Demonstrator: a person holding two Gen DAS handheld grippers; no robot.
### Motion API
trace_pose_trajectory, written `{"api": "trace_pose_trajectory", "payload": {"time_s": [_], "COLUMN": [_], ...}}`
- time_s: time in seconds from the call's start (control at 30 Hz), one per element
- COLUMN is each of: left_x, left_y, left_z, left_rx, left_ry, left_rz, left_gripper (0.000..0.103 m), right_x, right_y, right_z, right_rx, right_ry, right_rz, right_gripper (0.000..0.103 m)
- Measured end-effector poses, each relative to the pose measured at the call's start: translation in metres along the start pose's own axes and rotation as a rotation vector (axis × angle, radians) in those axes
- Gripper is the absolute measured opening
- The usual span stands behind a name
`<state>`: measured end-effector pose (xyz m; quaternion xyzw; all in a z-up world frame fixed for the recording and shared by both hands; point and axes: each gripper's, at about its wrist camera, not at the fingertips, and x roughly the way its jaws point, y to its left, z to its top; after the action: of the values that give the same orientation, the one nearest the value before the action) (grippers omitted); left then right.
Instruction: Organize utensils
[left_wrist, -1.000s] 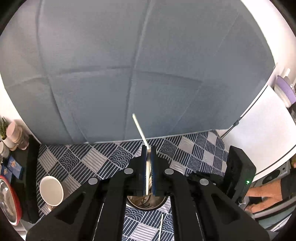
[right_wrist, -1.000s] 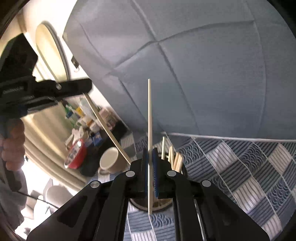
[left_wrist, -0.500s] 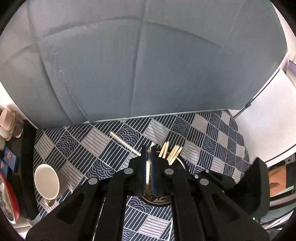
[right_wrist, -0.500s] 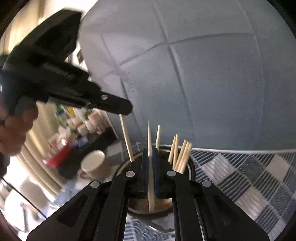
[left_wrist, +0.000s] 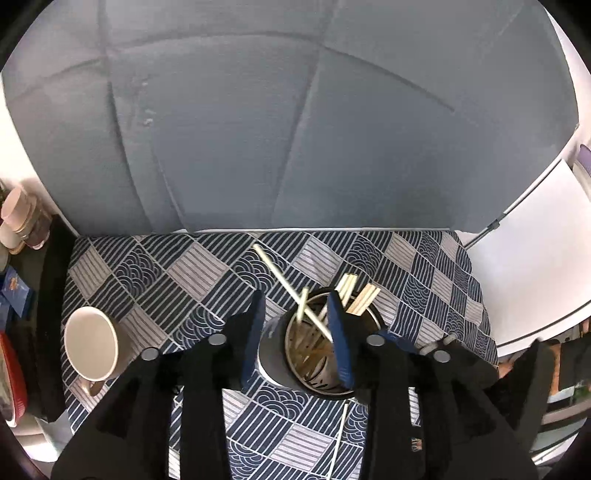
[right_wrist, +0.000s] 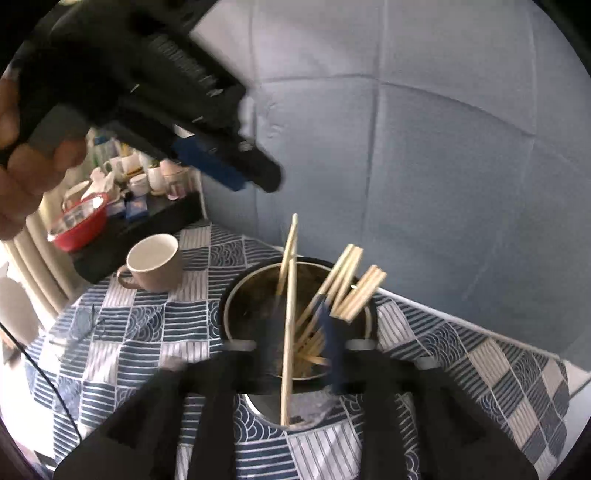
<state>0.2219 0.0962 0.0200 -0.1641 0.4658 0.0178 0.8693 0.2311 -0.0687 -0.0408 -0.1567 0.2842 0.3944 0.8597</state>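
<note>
STEP: drop chopsticks into cup (left_wrist: 325, 343) | LEFT: your left gripper (left_wrist: 295, 332) jaws opening, pale stick (left_wrist: 291, 288) slipping free | RIGHT: right gripper (right_wrist: 299, 343) jaws opening, stick (right_wrist: 290, 317) loose between them | CUP: mid-bench | TIP: release fully, lift straight, avoid tipping cup.

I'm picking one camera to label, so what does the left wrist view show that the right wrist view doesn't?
Only the left wrist view: one chopstick lying on the patterned cloth near the holder.

Only the right wrist view: the left gripper from outside, the hand holding it, and a red bowl on the side shelf.

Both: the metal holder with chopsticks in it, the white mug, and the grey backdrop.
</note>
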Motion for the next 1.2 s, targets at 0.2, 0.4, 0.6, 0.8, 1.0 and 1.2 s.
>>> {"api": "trace_pose_trajectory", "payload": {"time_s": [0.2,0.4,0.6,0.8,1.0,1.2], "left_x": [-0.006,-0.008,0.004,0.031,0.059,0.087], "left_y": [0.013,0.026,0.039,0.040,0.014,-0.017], "left_z": [-0.006,-0.035,-0.070,-0.111,-0.141,-0.161], "left_rx": [-0.027,0.020,0.036,0.011,0.045,0.084], "left_ry": [-0.011,-0.011,0.042,0.116,0.195,0.246], "left_rz": [0.018,0.035,0.065,0.016,-0.012,-0.031], "left_gripper": [0.048,0.058,0.065,0.066,0.067,0.067], "right_x": [-0.023,-0.007,0.010,0.038,0.054,0.065], "right_y": [-0.018,-0.052,-0.066,-0.053,-0.042,-0.037], "right_z": [0.015,0.027,0.041,0.047,0.048,0.049], "right_rx": [0.025,0.201,0.261,0.204,0.129,0.075], "right_ry": [-0.018,0.114,0.212,0.382,0.469,0.519], "right_rz": [-0.009,0.108,0.215,0.260,0.251,0.258], "right_gripper": [0.061,0.061,0.050,0.022,0.022,0.022]}}
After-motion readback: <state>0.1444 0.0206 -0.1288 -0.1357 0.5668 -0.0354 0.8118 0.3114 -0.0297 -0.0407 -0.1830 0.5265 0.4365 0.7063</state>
